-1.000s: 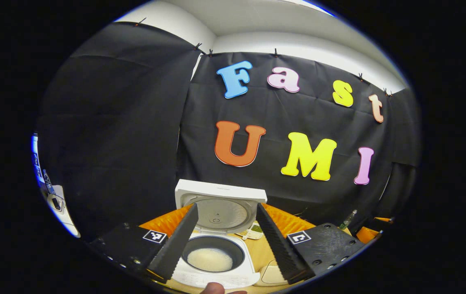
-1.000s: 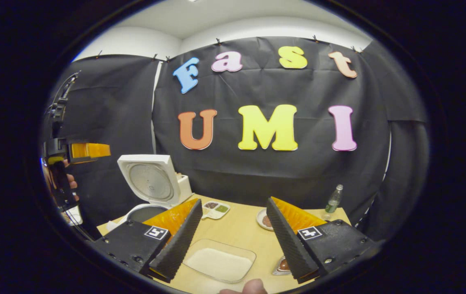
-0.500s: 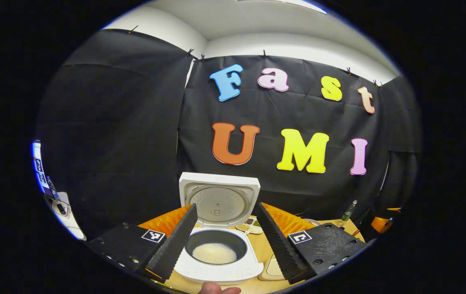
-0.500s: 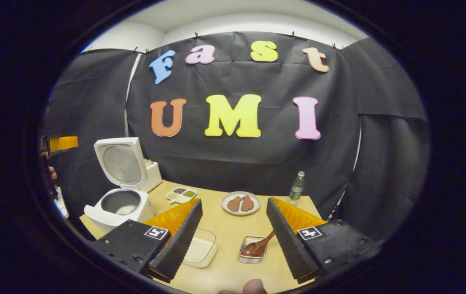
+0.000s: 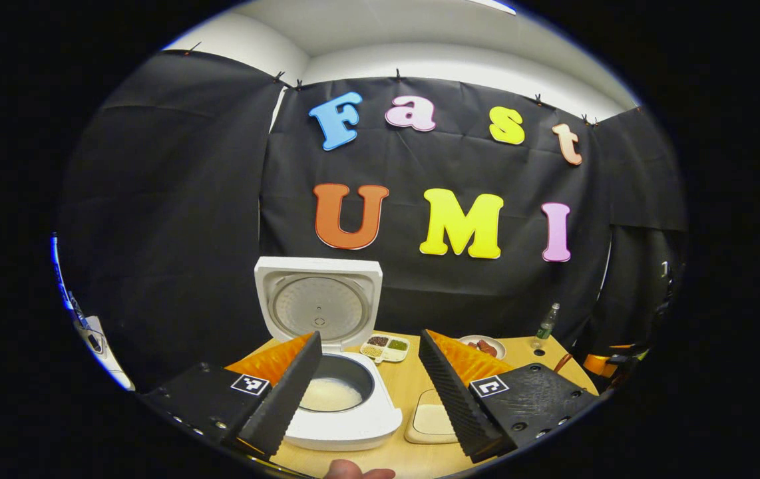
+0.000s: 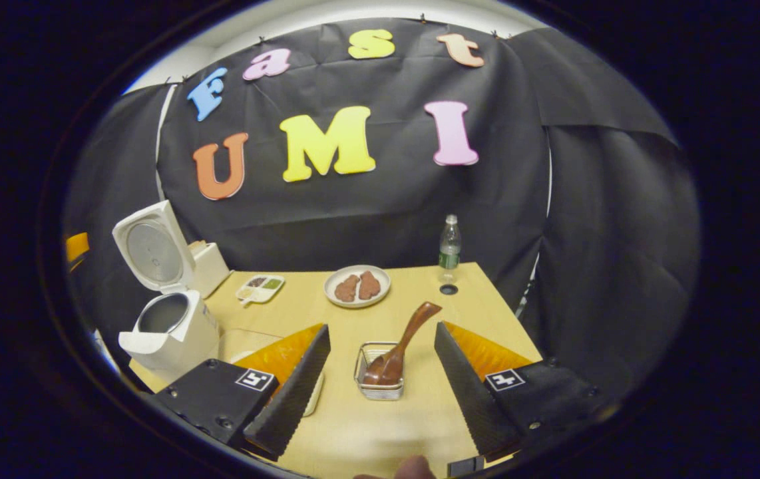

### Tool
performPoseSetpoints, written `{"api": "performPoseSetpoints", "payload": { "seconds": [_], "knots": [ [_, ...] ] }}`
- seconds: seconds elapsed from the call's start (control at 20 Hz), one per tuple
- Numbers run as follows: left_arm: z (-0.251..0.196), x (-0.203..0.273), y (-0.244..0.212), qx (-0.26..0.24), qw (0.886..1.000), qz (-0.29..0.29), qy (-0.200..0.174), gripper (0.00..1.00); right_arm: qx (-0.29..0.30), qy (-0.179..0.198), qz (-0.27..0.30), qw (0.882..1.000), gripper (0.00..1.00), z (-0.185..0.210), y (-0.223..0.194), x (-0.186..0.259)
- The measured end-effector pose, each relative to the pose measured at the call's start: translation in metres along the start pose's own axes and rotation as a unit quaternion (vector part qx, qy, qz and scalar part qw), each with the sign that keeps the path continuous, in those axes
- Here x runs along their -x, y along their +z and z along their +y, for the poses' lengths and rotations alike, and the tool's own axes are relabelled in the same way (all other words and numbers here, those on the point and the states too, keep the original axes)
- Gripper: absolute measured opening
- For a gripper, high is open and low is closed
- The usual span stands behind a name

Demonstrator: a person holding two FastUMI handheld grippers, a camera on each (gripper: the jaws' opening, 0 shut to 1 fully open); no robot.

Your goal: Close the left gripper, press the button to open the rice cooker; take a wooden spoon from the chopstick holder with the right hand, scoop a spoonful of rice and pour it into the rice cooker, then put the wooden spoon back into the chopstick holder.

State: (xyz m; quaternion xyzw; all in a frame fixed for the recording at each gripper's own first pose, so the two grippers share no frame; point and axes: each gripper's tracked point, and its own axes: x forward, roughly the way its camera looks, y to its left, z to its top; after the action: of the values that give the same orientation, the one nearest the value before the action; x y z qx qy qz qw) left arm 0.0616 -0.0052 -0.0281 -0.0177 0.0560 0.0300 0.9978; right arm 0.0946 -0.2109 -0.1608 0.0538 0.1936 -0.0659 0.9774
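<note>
Spoon point(image 6: 396, 346) leans in the wire holder point(image 6: 380, 372) on the table point(image 6: 480, 299), bowl down, handle tilted up and right, centred ahead between the right gripper's point(image 6: 380, 379) spread, empty fingers. Cooker point(image 5: 333, 346) stands lid-up with rice inside, between the left gripper's point(image 5: 367, 392) parted, empty fingers.

Divided dish's point(image 6: 259, 289) contents too small (specks).

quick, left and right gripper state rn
Left gripper: open, holding nothing, facing the cooker.
Right gripper: open, holding nothing, spoon ahead in its holder.
</note>
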Motion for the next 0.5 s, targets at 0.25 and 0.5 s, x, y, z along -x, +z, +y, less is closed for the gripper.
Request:
{"api": "performPoseSetpoints", "payload": {
  "seconds": [0.25, 0.5],
  "knots": [
    [-0.009, -0.005, -0.002, -0.011, 1.0, 0.019, 0.007, 0.94, -0.07, 0.009, 0.059, 0.996, 0.97, -0.027, -0.031, -0.071],
    [-0.013, -0.018, -0.007, -0.011, 0.999, 0.036, 0.037, 0.94, -0.084, 0.036, 0.098, 0.991, 0.92, -0.037, -0.045, -0.131]
  ]
}}
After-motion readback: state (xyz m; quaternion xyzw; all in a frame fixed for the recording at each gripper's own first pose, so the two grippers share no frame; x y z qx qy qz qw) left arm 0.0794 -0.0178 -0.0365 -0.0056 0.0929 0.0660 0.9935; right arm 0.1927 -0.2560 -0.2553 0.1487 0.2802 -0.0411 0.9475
